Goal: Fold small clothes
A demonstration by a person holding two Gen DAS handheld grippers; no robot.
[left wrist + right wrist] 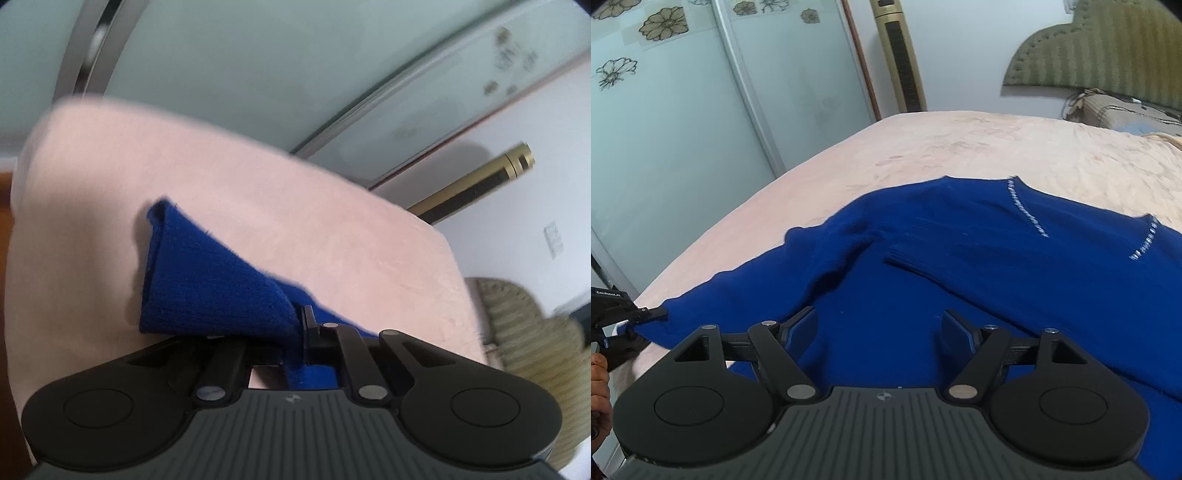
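**Left gripper pinching sleeve cuff, right gripper free above sweater body**

Blue knit sweater (923, 266) lies spread on the pink bedspread (960, 147), neckline with its pale stitched trim (1027, 214) on the side toward the green headboard (1108, 48). One sleeve already lies across the chest, its ribbed cuff (905, 264) near the sweater's middle. The other sleeve runs out from the sweater toward the bed edge nearest the sliding glass doors (701, 129).

Left gripper (301, 332): clamped on the end of that outstretched sleeve; the cloth rises off the bedspread in a loose cone in front of the jaws. Seen from the right wrist view too, at the sleeve tip (650, 317).

Right gripper (879, 325): jaws wide apart, holding nothing, hovering over the lower body of the sweater; contact with the cloth can't be judged.

Handling, my read: soft, light, floppy knit, no stiffness, sags wherever unsupported; fuzzy surface should grip fine, not slippery, not fragile, though it may stretch if yanked. Best holds are the thicker ribbed parts, cuff or hem, or a shoulder seam. Likely step in hand: carrying this sleeve over the chest beside the first one.
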